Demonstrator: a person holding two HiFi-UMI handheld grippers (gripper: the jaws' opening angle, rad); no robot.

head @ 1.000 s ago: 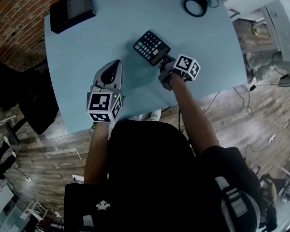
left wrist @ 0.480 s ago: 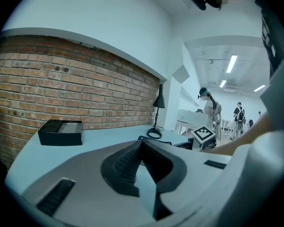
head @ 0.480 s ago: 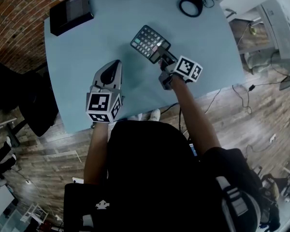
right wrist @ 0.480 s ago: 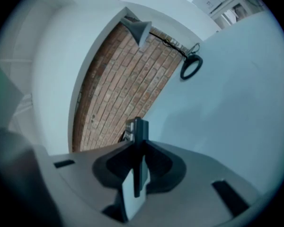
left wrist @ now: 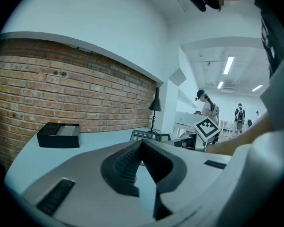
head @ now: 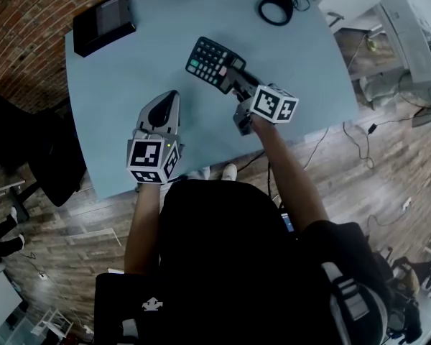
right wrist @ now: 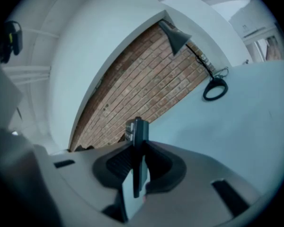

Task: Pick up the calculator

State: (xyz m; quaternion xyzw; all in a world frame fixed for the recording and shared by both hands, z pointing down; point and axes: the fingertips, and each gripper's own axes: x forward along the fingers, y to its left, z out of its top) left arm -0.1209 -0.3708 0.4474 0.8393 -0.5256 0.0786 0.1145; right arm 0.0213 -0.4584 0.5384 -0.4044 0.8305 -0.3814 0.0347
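Observation:
The black calculator (head: 210,62), with grey keys and a few green ones, is lifted off the light blue table (head: 122,77) and tilted. My right gripper (head: 233,82) is shut on its near end. In the right gripper view the calculator (right wrist: 137,135) stands edge-on, clamped between the two dark pads (right wrist: 119,163). My left gripper (head: 170,96) hovers over the table's near part, to the left of the calculator, its jaws meeting at the tips with nothing held. In the left gripper view the calculator (left wrist: 149,136) shows just beyond the left gripper (left wrist: 141,144).
A flat black box (head: 104,20) lies at the table's far left corner. A black lamp base ring (head: 276,8) with its cable sits at the far right. A dark chair (head: 36,149) stands left of the table. People stand far off in the room (left wrist: 207,105).
The right gripper has risen and rolled with the calculator, which has come off the table and shifted up-left in the head view. The left gripper has barely moved.

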